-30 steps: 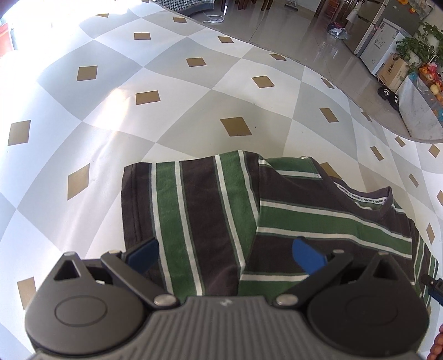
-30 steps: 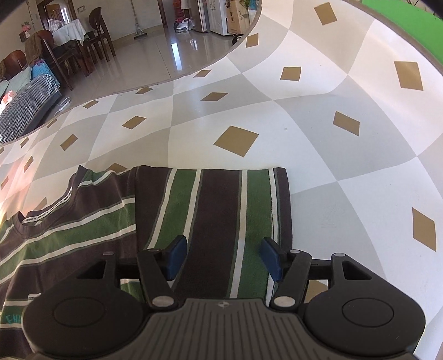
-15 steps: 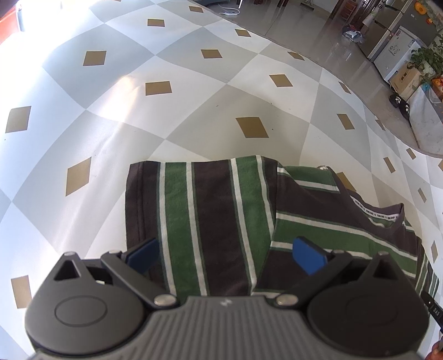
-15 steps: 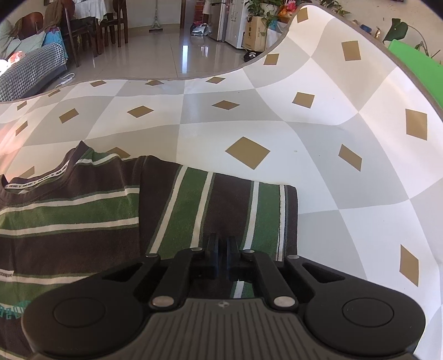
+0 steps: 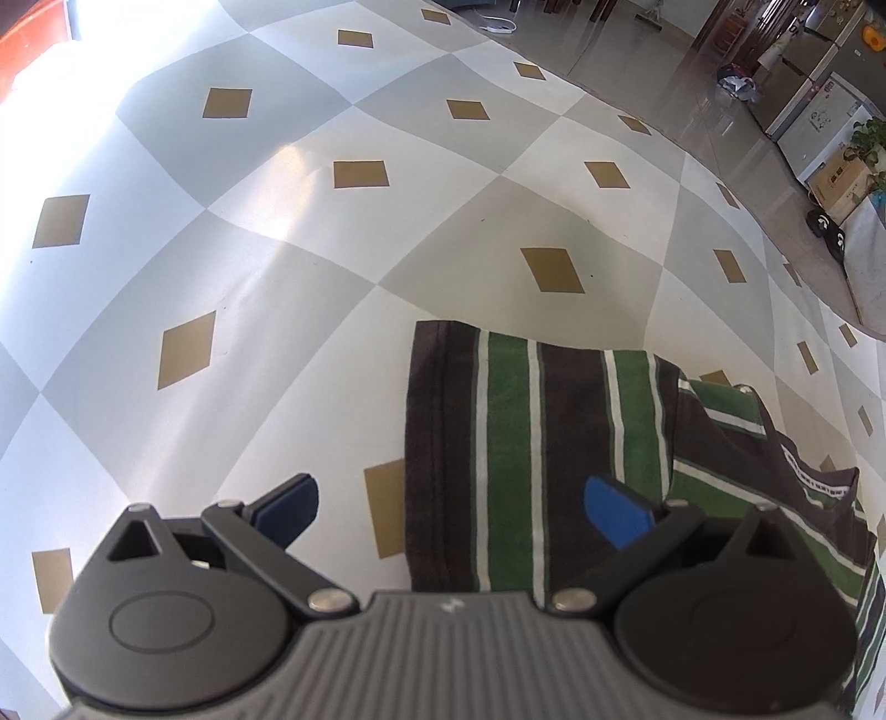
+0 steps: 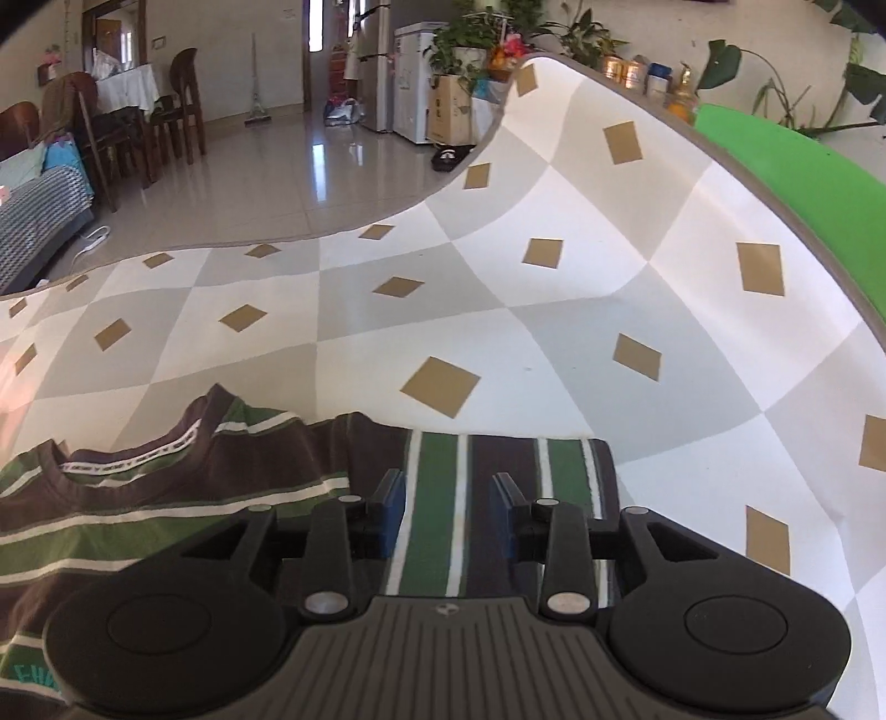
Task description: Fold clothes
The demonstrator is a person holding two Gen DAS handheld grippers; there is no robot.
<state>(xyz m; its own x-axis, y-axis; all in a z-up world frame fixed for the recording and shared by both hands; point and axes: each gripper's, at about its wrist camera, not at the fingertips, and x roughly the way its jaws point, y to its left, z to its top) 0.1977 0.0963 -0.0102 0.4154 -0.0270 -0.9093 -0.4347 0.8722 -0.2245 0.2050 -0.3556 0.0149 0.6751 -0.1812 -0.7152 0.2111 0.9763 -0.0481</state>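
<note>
Left gripper [image 5: 451,512]: fingers spread wide, nothing between them. Left blue pad [image 5: 288,507] sits over bare mat, off the garment. Right blue pad [image 5: 617,518] sits over the striped shirt [image 5: 531,443]; contact with the cloth can't be confirmed from this angle. The shirt's left edge runs between the two pads.

Right gripper [image 6: 449,512]: fingers partly open, a moderate gap, narrower than the left's. Both blue pads are over the folded sleeve panel, with a green stripe showing in the gap. Nothing pinched as far as the view shows; whether the tips touch the fabric can't be told.

Shirt: dark brown with green bands and thin white lines. It lies on the checked mat [image 5: 310,288], a grey-and-white pattern with tan diamonds. Each side flap is folded inward over the body, so the flap stripes run along the view while the body stripes run across it. In the left wrist view the flap is flat, with straight outer and far edges. In the right wrist view the neckline [image 6: 133,457], with its white printed tape, sits left of the gripper and is slightly rumpled. Teal lettering [image 6: 30,673] shows at the lower left edge.

Beyond the mat: tiled floor [image 6: 249,166], chairs [image 6: 183,105], plants [image 6: 482,39].
</note>
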